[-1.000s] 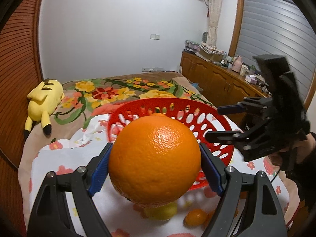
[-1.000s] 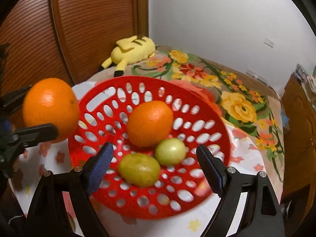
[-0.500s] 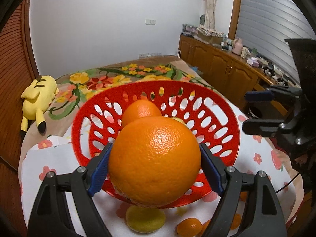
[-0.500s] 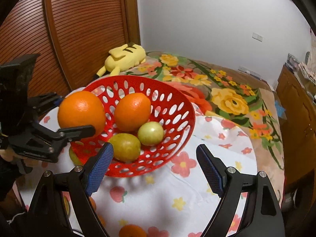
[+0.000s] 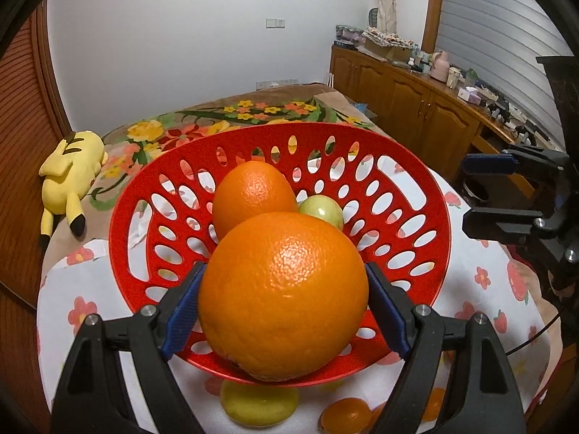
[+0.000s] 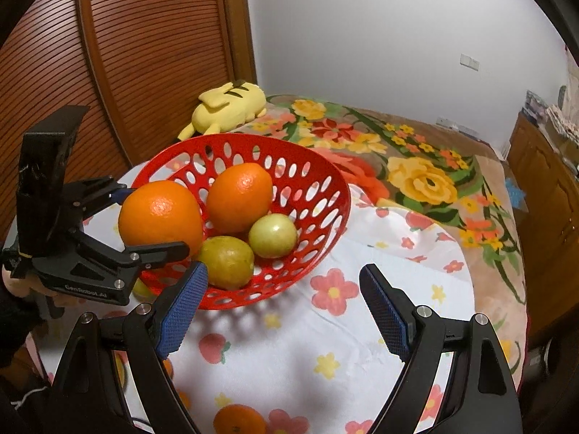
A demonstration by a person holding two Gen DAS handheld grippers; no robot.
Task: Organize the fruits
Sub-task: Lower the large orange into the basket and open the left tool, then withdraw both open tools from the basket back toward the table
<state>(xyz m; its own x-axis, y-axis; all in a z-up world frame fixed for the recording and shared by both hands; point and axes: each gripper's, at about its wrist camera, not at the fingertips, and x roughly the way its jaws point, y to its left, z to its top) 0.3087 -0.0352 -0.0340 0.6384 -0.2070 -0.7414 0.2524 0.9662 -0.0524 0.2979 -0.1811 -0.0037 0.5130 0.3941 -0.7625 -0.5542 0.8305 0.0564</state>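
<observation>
My left gripper is shut on a large orange, held over the near rim of a red perforated basket. In the right wrist view the same orange hangs at the basket's left rim in the left gripper. Inside the basket lie another orange, a pale green round fruit and a yellow-green fruit. My right gripper is open above the flowered cloth, right of and nearer than the basket, with nothing between its fingers.
Loose fruit lies on the white flowered tablecloth: a yellow fruit and small oranges under the basket's near edge, another orange below the right gripper. A yellow plush toy lies on the bed behind. Wooden cabinets stand at right.
The left gripper has carried the large orange forward and down to the basket's rim. The right gripper has drawn back from above the basket to the cloth beside it.
</observation>
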